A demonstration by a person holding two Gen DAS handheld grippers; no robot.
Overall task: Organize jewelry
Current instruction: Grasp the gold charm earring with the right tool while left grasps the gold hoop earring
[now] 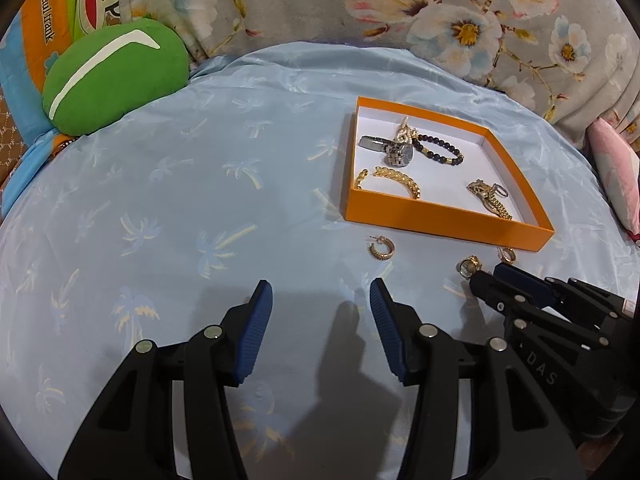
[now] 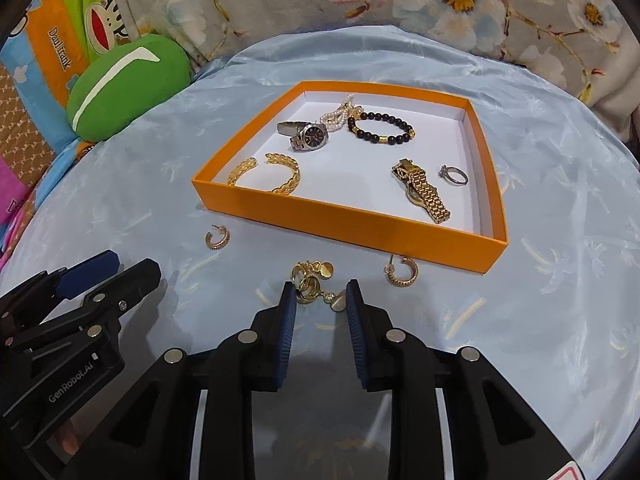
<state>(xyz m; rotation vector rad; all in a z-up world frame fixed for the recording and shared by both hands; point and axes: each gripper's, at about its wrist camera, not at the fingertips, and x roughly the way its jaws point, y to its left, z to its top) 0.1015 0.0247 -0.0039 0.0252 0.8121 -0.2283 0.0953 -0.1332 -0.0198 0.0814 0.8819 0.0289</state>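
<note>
An orange tray point(image 2: 340, 226) with a white floor sits on the blue cloth and holds a silver watch point(image 2: 306, 136), a pearl piece, a black bead bracelet point(image 2: 380, 126), a gold cuff point(image 2: 282, 174), a gold watch point(image 2: 424, 190) and a silver ring point(image 2: 454, 175). In front of it lie two gold hoop earrings point(image 2: 218, 237) point(image 2: 402, 271) and a gold dangly cluster point(image 2: 314, 282). My right gripper point(image 2: 320, 294) is open, its fingertips either side of the cluster. My left gripper point(image 1: 320, 292) is open and empty, just short of a hoop earring point(image 1: 382, 248). The tray also shows in the left wrist view point(image 1: 440, 224).
A green cushion point(image 2: 124, 84) and printed bedding lie at the far left. Floral fabric point(image 2: 440, 8) runs along the back. A pink cushion point(image 1: 612, 176) sits at the right edge. The blue palm-print cloth point(image 1: 180, 200) covers the surface.
</note>
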